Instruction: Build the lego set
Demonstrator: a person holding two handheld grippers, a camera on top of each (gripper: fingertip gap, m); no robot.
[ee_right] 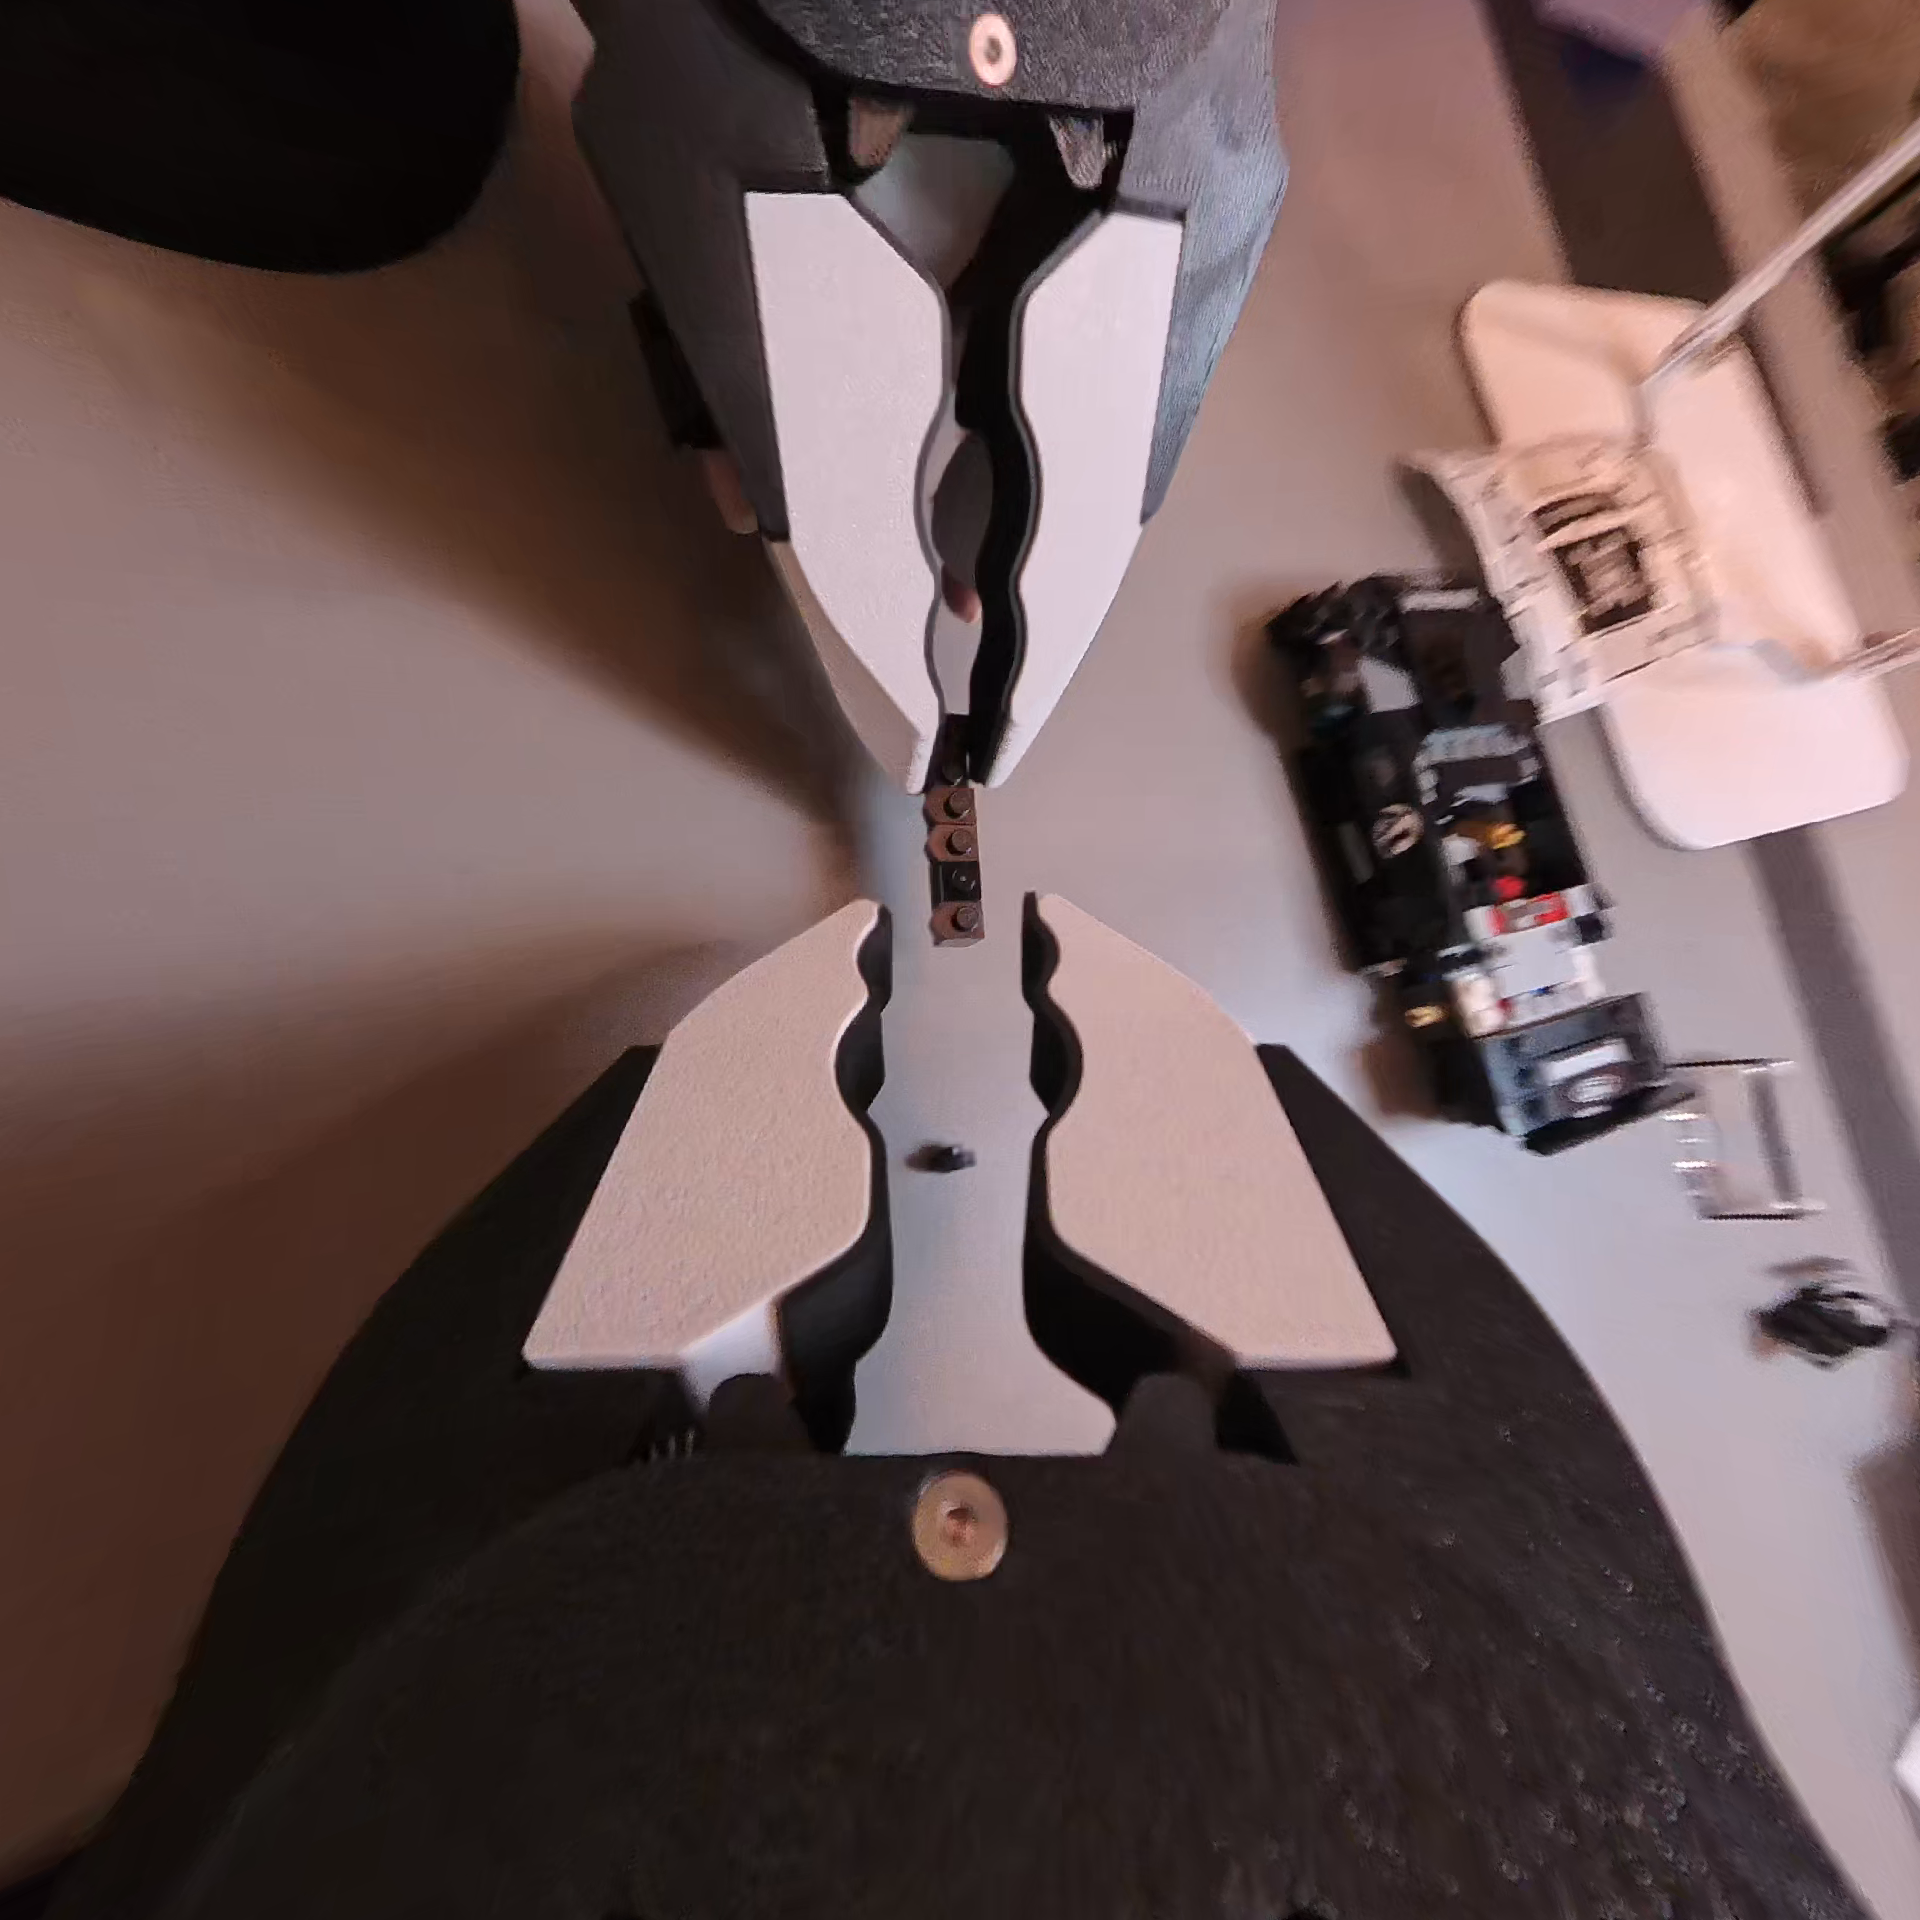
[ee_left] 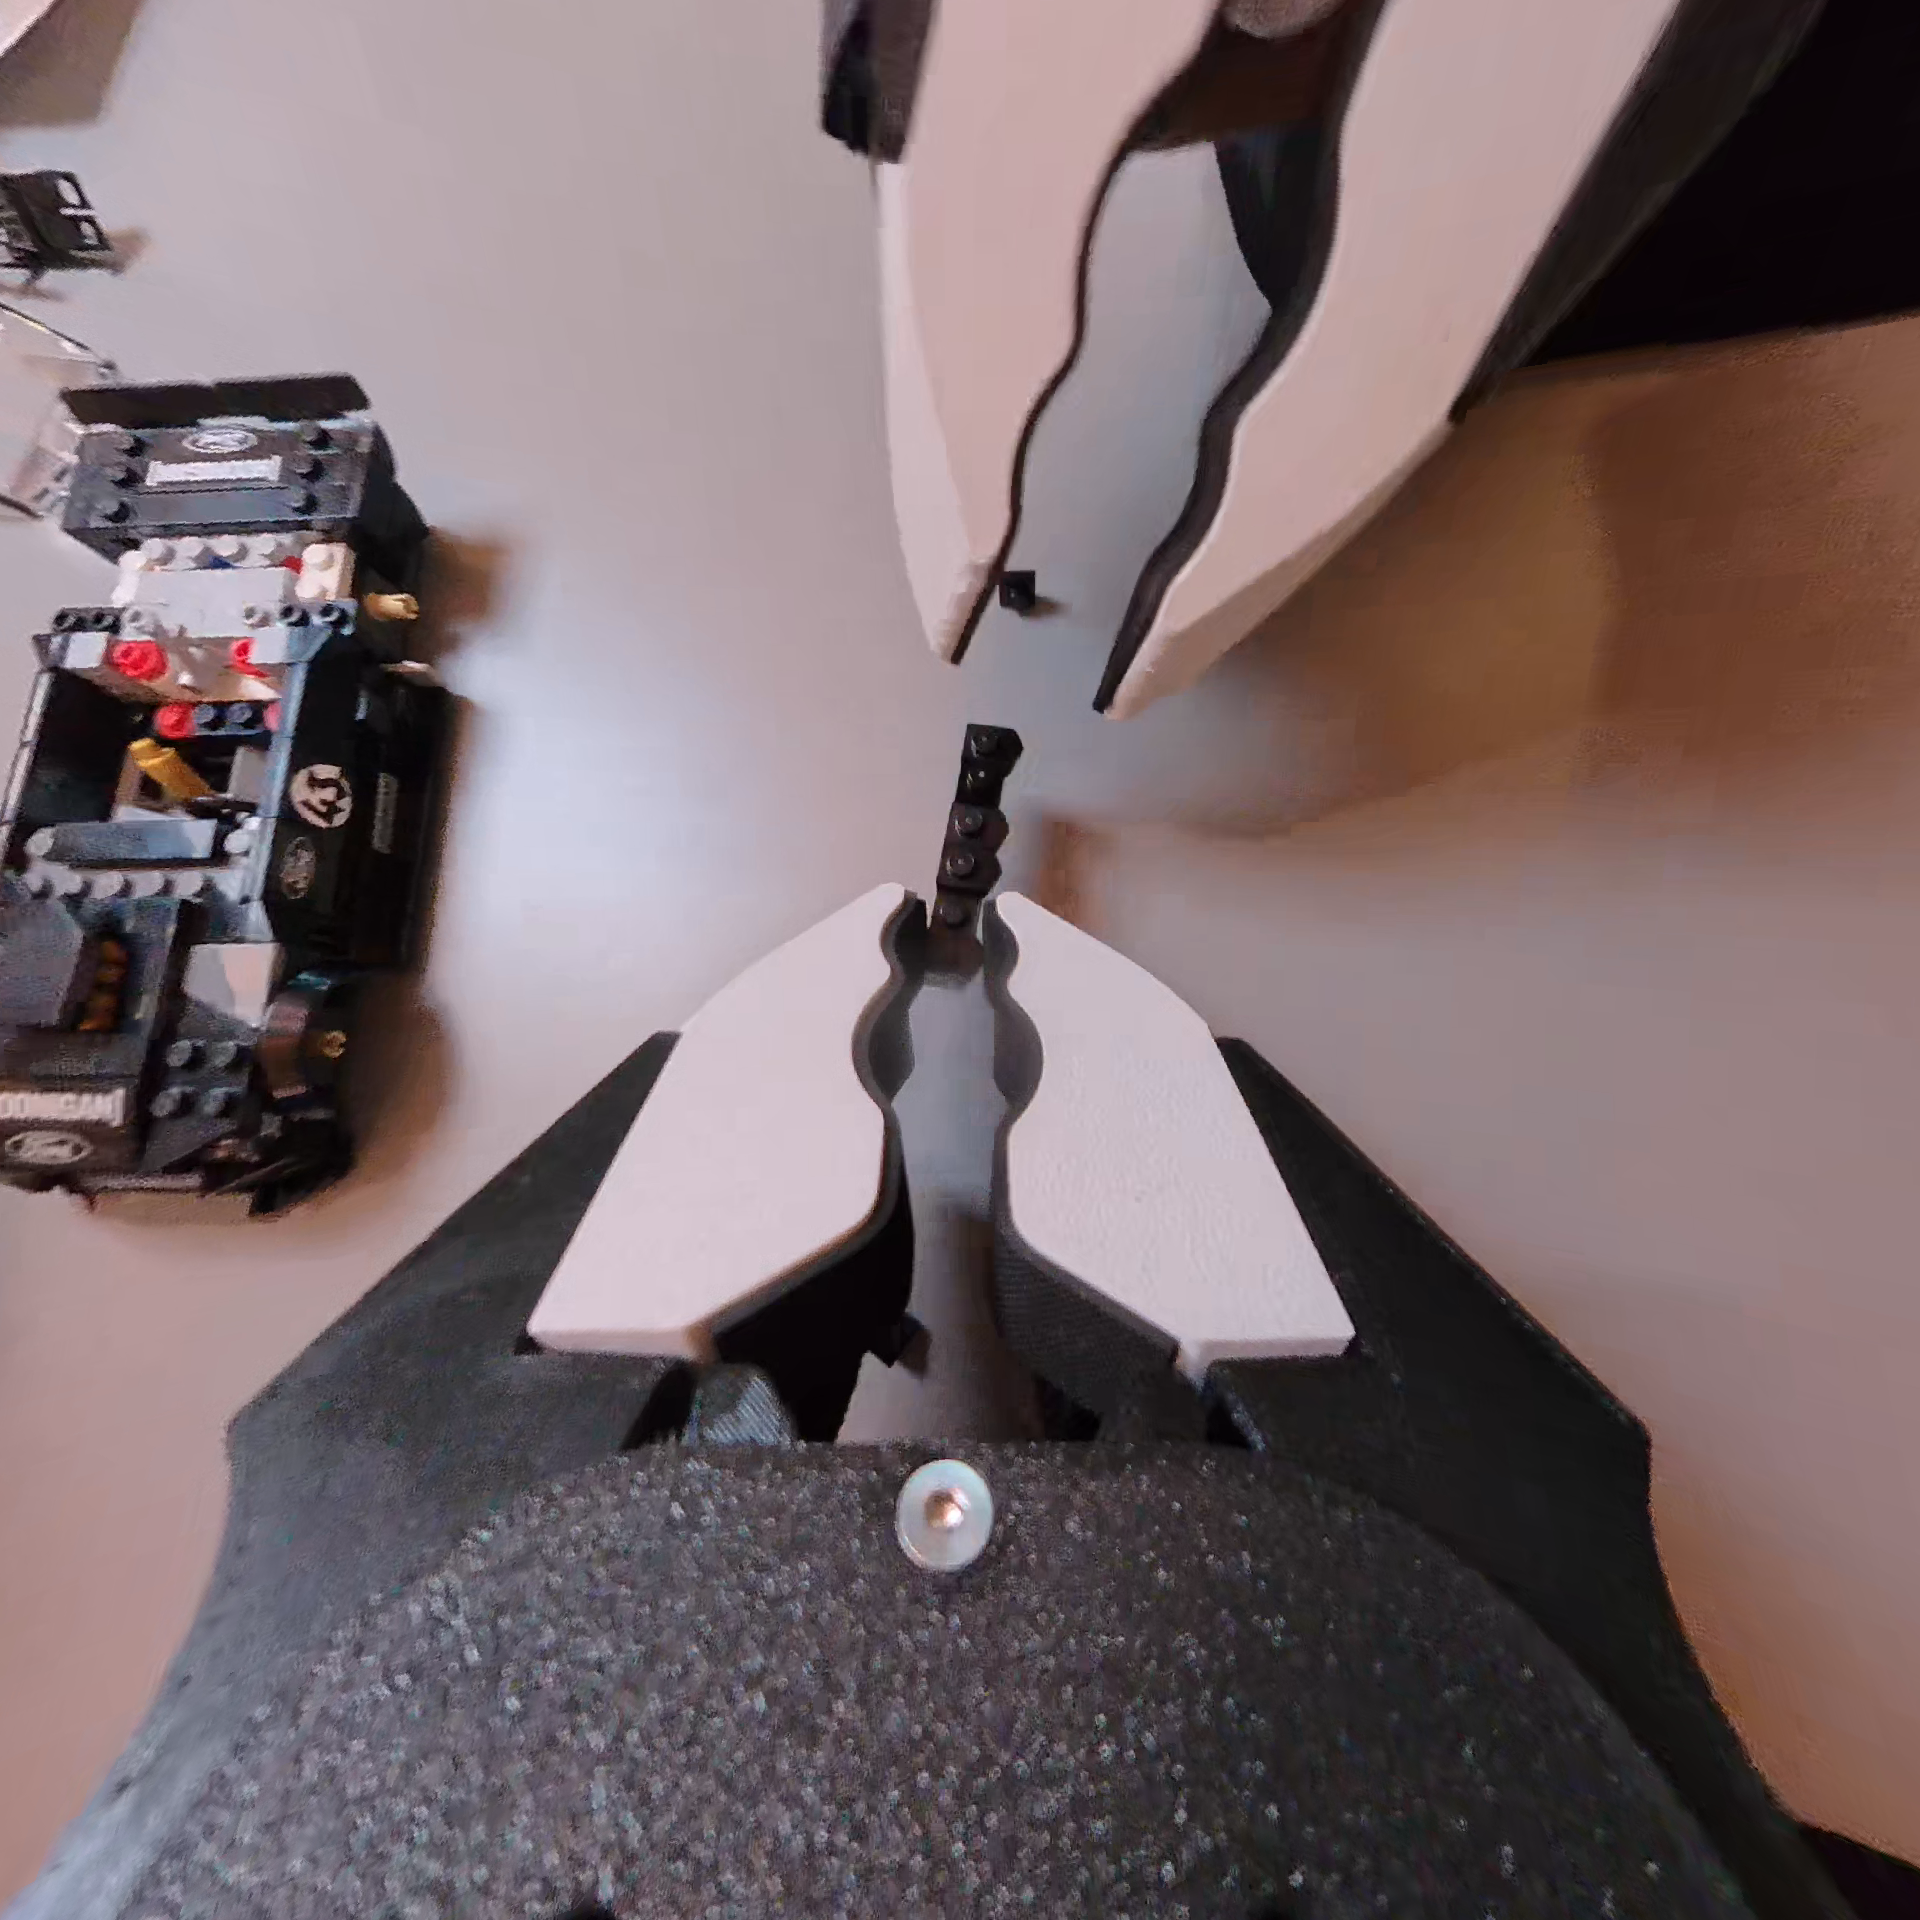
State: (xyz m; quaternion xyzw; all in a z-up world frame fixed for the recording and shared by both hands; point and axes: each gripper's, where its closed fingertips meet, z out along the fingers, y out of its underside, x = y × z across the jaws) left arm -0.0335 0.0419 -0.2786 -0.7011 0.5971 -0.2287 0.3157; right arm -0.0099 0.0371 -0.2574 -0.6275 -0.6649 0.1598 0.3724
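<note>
Two handheld grippers face each other tip to tip above a pale, smooth desk (ee_left: 644,312). The left gripper (ee_left: 951,914) has its white, wavy-edged fingers (ee_left: 790,1122) drawn in until only a narrow slit remains at the tips, and there they pinch one end of a slim black strip of studded bricks (ee_left: 977,821). The strip sticks straight out from the tips, in the air, towards the other gripper. The right gripper (ee_right: 956,935) has its fingers (ee_right: 727,1143) spread apart with a clear gap, gripping nothing; the free end of the strip sits just at the mouth of that gap, and whether it touches either tip cannot be told. Both grippers have grainy black bodies with a metal screw in the middle. A single tiny black brick (ee_left: 1016,594) lies loose on the desk under the right gripper. Well off to one side on the desk rests a partly built car model (ee_left: 197,790), mostly black with white, red and grey bricks and a few gold-coloured parts. In the right wrist view a blurred white tray (ee_right: 1714,748) lies beyond the model.
</note>
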